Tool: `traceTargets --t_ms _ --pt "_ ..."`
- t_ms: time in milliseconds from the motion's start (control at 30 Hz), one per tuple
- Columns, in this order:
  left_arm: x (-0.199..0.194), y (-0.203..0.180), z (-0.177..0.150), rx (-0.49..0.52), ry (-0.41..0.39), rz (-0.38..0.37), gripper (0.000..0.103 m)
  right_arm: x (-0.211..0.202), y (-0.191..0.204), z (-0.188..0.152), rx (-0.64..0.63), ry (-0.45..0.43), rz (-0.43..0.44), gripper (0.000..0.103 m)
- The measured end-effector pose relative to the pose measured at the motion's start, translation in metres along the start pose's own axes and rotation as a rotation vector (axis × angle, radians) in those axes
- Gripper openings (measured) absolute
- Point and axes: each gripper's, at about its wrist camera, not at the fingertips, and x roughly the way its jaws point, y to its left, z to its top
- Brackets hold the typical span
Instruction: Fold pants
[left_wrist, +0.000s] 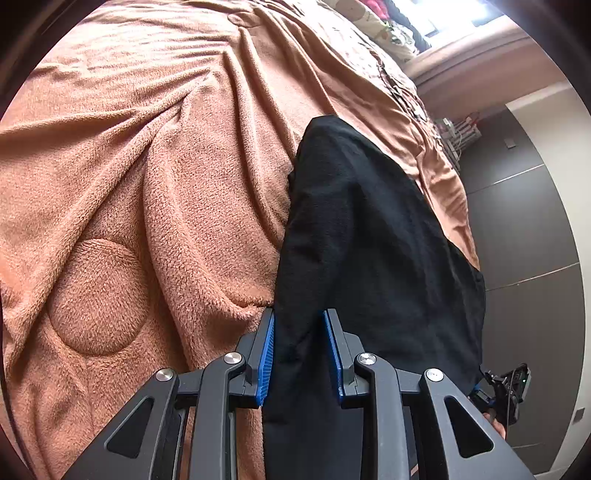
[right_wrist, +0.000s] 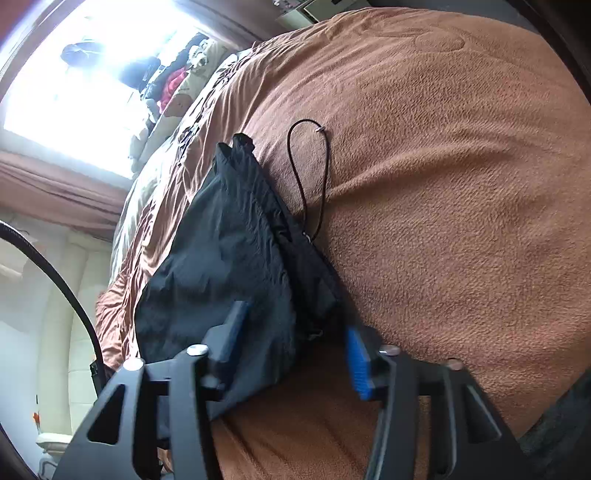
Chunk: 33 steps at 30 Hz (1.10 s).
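1. Blanket (left_wrist: 155, 155): brown fleece, rumpled, covers the whole bed and bears everything else.
2. Pants (left_wrist: 369, 229): black, bunched in a long strip near the bed's edge; long axis runs straight away from both grippers.
3. Left gripper (left_wrist: 299, 354): jaws partly closed, black fabric between the blue pads and apparently pinched.
4. Right gripper (right_wrist: 295, 343): jaws stand wide, pads clear of the cloth; pants edge lies between and just ahead. Nothing held.
5. Drawcord (right_wrist: 310, 177): thin black loop on the blanket beside the waistband.
6. Judgement: left hand has the cloth; right must regrip.
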Motion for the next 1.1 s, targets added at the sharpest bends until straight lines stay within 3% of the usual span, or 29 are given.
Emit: traceTargets --t_ms 167,233,267,300,400,500,867,1100 --pt "-0.003 0.006 -0.005 -0.011 0.002 -0.026 0.027 0.011 -0.014 0.005 0.058 0.004 0.068 0.051" --pt "-0.004 0.007 -0.006 -0.011 -0.006 -0.02 0.022 0.016 -0.022 0.01 0.093 -0.018 0.111 0.051" --pt "-0.006 0.008 -0.008 -0.007 -0.012 -0.009 0.012 0.018 -0.024 0.012 0.104 -0.026 0.129 0.051" --pt "-0.008 0.008 -0.008 -0.006 -0.016 -0.007 0.007 0.02 -0.025 0.016 0.106 -0.036 0.14 0.042" --pt "-0.018 0.002 -0.007 0.011 -0.038 -0.017 0.005 0.025 -0.025 0.021 0.098 -0.039 0.121 0.024" --pt "-0.032 -0.005 -0.006 0.026 -0.064 -0.029 0.004 0.024 -0.021 0.019 0.085 -0.043 0.108 0.017" --pt "-0.072 0.002 -0.009 0.022 -0.087 -0.018 0.003 0.022 0.012 0.005 0.034 -0.026 0.111 0.014" --pt "-0.1 0.034 -0.014 -0.026 -0.101 0.004 0.003 0.041 0.037 -0.009 0.004 0.02 0.12 0.014"
